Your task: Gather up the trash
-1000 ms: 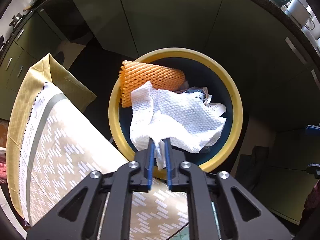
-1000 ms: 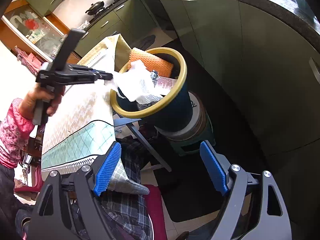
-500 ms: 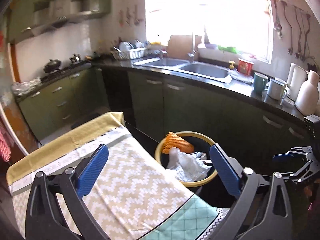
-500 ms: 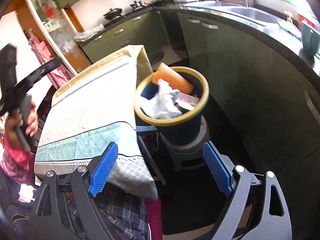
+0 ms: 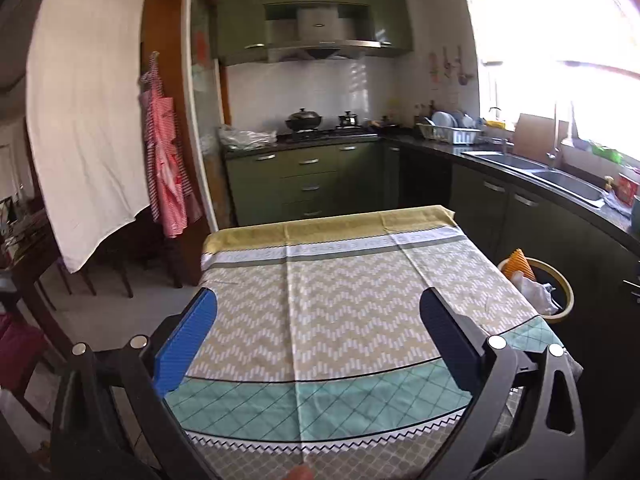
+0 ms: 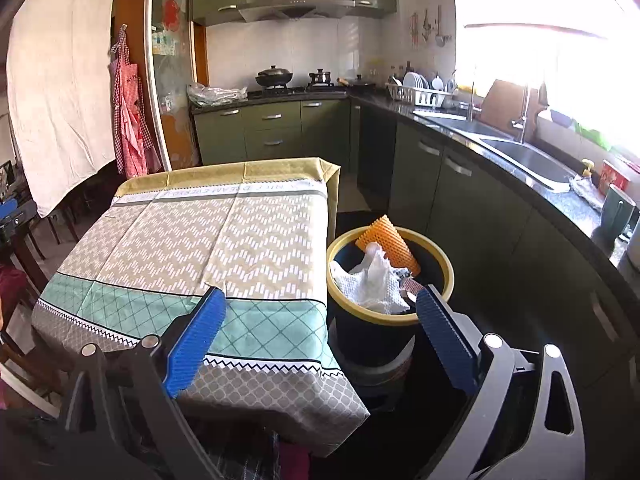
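Both tools, left tool (image 5: 318, 336) and right tool (image 6: 320, 334), gape empty; trash bin (image 6: 434, 256) stands right of tabletop (image 6: 168, 240), nearer the right tool.

Daylight floods in from the window (image 5: 560, 40) on the right of both views, blown out to pure white there with glare spilling over the sink counter (image 6: 520, 152). The tablecloth (image 5: 340, 300) is evenly lit and sharp. Green cabinets (image 6: 460, 200) under the counter fall into deep shadow. Fisheye bending curves the door frame (image 5: 192, 120) and darkens the corners. Neither view shows motion blur.
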A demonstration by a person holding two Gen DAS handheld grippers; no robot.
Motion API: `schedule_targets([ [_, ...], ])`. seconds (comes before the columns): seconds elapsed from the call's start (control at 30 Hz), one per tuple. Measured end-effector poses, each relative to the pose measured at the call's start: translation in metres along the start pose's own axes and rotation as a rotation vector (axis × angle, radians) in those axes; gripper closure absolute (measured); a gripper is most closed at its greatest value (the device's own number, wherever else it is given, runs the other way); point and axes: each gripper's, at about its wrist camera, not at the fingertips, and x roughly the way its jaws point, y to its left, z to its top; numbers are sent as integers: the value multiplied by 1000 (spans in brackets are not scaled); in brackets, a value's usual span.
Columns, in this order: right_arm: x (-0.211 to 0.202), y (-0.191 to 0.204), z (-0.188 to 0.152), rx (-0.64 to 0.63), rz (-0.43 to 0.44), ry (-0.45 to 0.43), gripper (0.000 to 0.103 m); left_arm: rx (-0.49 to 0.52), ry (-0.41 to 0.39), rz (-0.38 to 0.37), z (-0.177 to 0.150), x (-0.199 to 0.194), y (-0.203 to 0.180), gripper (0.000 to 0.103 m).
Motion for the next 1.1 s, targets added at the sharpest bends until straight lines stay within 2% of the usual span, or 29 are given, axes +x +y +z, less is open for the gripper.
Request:
schedule_targets([
  [0.13,-27,12,0,7,-4,-65,5,-40,-3,16,-12,-23,18,7],
  [0.4,-72,24,-10,1,-13,-167,5,-43,-21,-28,-22,-51,22,6],
  [0.47,-75,23,-12,5,-25,-171,5,-58,-31,-37,-23,-56,26,6],
  [0.73,-71,15,-17,29,-34,-157,5,-68,-50,19,-28,-67,36,6],
  [1.1,-67,16,-15,18,-27,-153,5,-77,-41,-16,-27,-66,38,6],
])
